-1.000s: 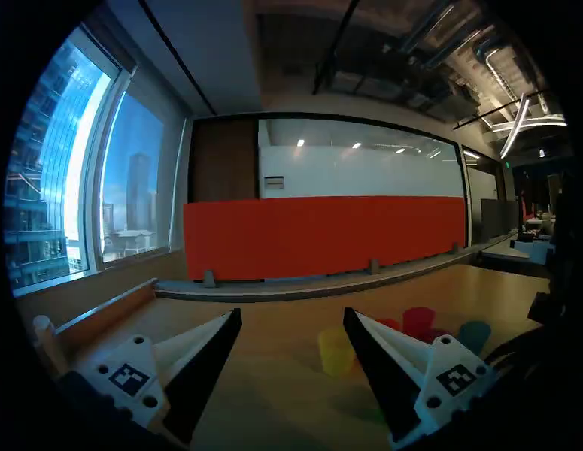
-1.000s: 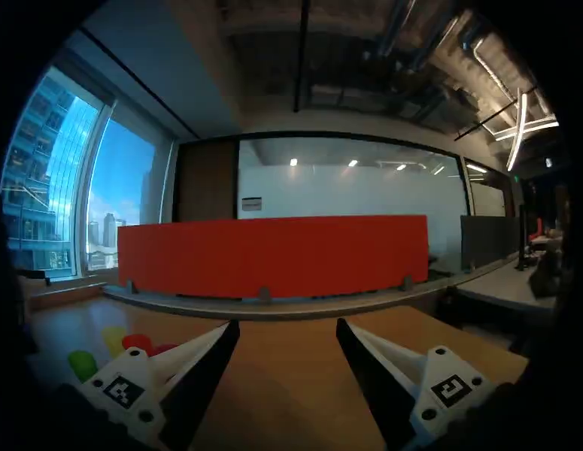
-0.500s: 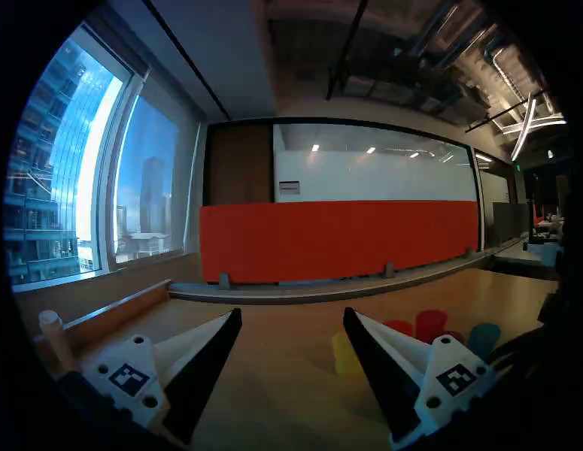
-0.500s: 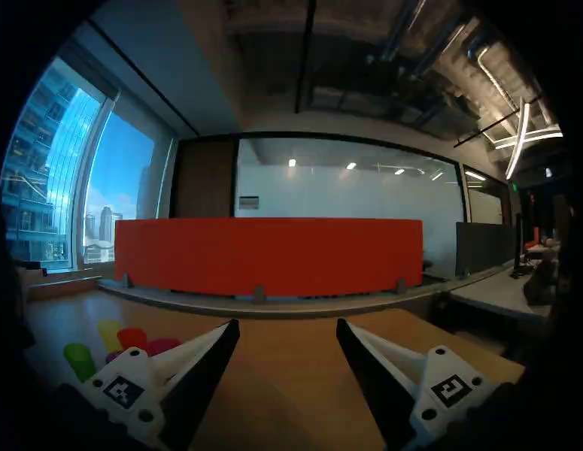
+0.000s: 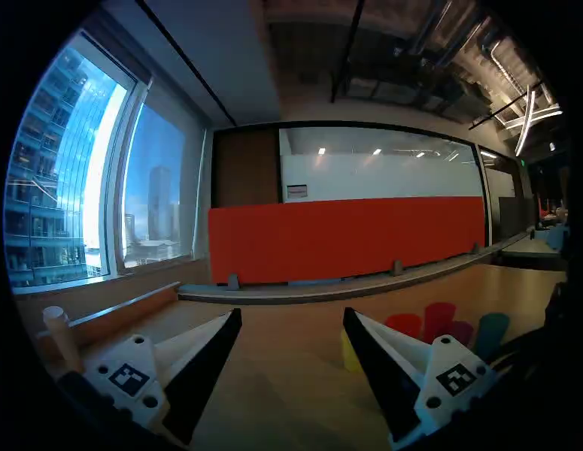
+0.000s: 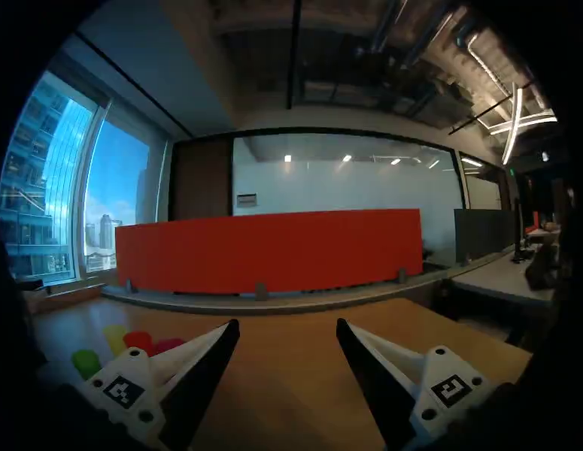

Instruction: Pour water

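Observation:
Several coloured plastic cups stand on the wooden table. In the left gripper view a yellow cup [image 5: 348, 350] is half hidden behind my right finger, with red cups [image 5: 439, 319], a magenta one [image 5: 461, 331] and a teal cup [image 5: 491, 333] further right. My left gripper [image 5: 291, 319] is open, nothing between its fingers. In the right gripper view the green cup [image 6: 86, 362], yellow cup [image 6: 114, 337], red cup [image 6: 139, 340] and a magenta one [image 6: 168, 345] sit at the far left. My right gripper [image 6: 287, 331] hangs open over bare table.
An orange divider panel [image 5: 344, 237] runs along the table's far edge [image 5: 329, 292]. A wooden peg [image 5: 59, 338] and raised rail stand at the left below the windows [image 5: 73, 188]. Another desk [image 6: 509, 282] lies at the right.
The left gripper view has swung to the left, so the cups have slid right and the yellow one has gone behind my finger. The right gripper has barely moved.

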`<action>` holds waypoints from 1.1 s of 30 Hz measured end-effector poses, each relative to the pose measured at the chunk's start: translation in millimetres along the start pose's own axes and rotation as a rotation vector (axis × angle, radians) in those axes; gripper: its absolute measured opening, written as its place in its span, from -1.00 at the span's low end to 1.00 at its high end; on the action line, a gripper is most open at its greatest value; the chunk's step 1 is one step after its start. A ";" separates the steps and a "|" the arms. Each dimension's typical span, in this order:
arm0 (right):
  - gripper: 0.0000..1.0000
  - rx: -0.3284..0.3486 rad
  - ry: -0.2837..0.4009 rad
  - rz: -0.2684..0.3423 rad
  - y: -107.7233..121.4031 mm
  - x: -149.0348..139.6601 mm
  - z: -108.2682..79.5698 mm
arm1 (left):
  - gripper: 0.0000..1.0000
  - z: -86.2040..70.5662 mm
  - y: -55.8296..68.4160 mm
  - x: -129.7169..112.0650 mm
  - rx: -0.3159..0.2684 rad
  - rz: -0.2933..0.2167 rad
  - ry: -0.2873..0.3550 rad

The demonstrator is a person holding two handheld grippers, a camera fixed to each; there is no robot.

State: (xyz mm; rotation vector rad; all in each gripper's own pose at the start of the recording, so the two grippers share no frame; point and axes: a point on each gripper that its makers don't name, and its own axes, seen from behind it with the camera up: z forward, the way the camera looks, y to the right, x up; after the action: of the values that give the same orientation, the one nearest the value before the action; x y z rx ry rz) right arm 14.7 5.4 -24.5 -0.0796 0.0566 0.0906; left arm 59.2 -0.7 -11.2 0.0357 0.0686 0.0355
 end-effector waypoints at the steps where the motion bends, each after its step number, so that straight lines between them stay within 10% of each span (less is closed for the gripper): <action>1: 1.00 -0.001 0.000 0.003 0.6 0.7 0.2 | 1.00 -0.8 0.0 -1.6 0.001 0.000 0.000; 33: 0.99 -0.004 -0.002 0.026 2.9 7.7 -4.8 | 1.00 -1.0 -5.3 -47.2 0.010 -0.061 -0.024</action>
State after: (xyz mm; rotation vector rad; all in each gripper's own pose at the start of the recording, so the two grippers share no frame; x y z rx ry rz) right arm 21.8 8.6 -29.9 -0.0823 0.0559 0.1169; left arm 12.3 -7.8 -9.2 0.0441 0.0456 -0.0263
